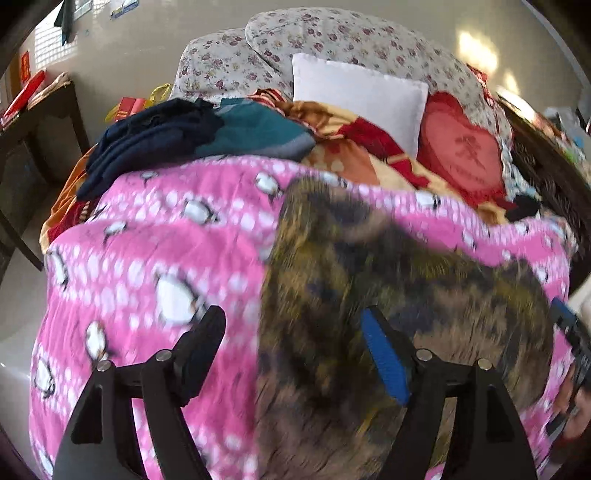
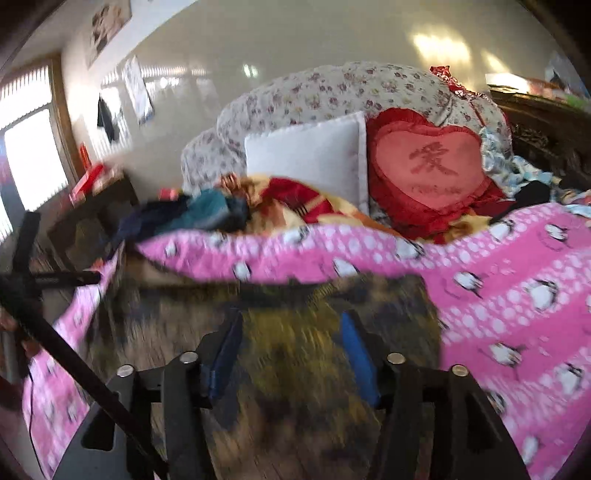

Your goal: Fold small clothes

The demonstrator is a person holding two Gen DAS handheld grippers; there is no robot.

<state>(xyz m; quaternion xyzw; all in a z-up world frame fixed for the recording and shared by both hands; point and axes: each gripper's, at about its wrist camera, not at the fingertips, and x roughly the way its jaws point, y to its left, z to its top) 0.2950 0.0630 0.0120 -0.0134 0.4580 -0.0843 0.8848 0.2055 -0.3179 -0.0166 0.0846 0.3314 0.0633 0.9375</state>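
Observation:
A mottled brown, yellow and dark garment (image 1: 369,258) lies spread on a pink penguin-print quilt (image 1: 147,240). My left gripper (image 1: 291,317) hangs open over the garment's left edge. Its bare black finger is above the quilt and its blue-padded finger (image 1: 384,358) is above the cloth, with nothing pinched between them. In the right wrist view the same garment (image 2: 295,362) fills the blurred foreground, and my right gripper (image 2: 290,319) stands open just above it, gripping nothing. The right gripper (image 1: 570,332) also shows at the far right edge of the left wrist view.
A heap of navy and teal clothes (image 1: 192,136) sits at the quilt's far left. Behind it are a white pillow (image 1: 354,96), a red heart cushion (image 1: 461,151) and rolled floral bedding (image 1: 332,33). A dark wooden table (image 1: 40,122) stands left of the bed.

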